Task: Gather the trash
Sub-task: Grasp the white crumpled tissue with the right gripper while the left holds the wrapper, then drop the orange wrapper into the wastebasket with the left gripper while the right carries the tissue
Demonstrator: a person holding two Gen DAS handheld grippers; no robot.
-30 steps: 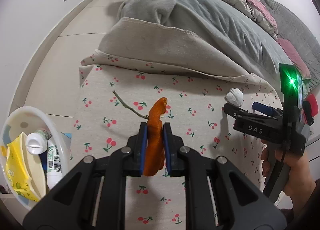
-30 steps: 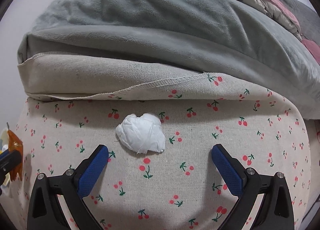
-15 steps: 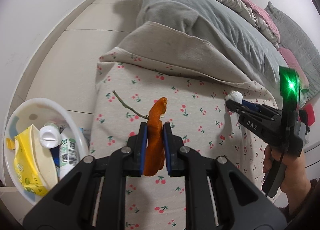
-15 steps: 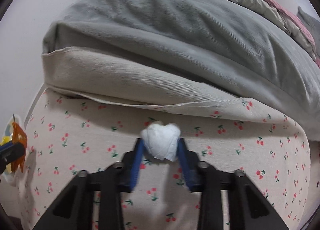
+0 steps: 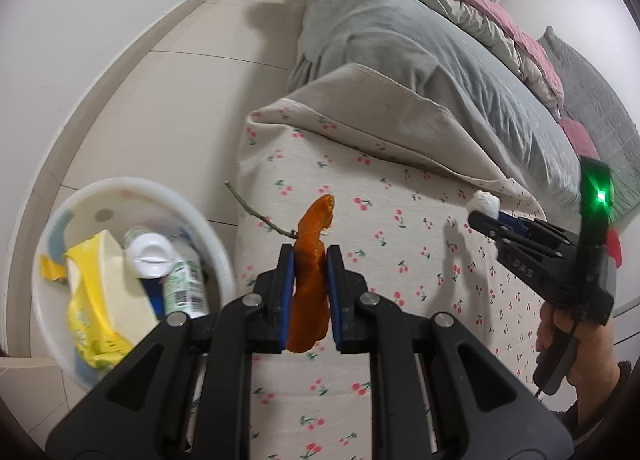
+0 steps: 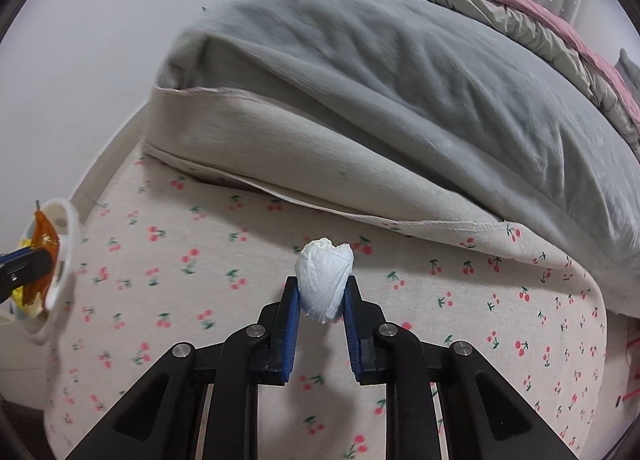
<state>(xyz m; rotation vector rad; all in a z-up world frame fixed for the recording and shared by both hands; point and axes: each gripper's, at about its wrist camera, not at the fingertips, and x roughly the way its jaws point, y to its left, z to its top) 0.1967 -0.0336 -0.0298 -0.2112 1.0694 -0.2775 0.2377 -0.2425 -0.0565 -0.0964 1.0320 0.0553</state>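
While the left tongs [image 5: 310, 292] squeezed a strip of orange peel [image 5: 312, 280] between their blue pads, the right tongs [image 6: 322, 312] were clamped on a white paper ball [image 6: 325, 280]. The right jaws had just closed, and the ball sat tight between them with its top sticking out past the tips. The peel stood up between the left pads, and its curly end poked out in front. Both pieces of trash were held up above the bed [image 5: 400, 260], which had a sheet with little red cherries.

Only the left view showed the white bin [image 5: 216, 244] on the floor beside the bed, down to the left of the peel. It held a yellow packet [image 5: 92, 292] and a bottle with a white cap [image 5: 152, 256]. That view also showed a thin twig [image 5: 260, 216] lying near the edge of the bed, just behind the peel. It showed the person's right hand [image 5: 568, 344] too, wrapped around the grip of the right tongs, low at the right side, with a green light [image 5: 600, 196] on top.

The right view showed the paper ball up close, with a grey blanket [image 6: 400, 80] heaped behind it. Both tongs pointed steeply down at the bed.
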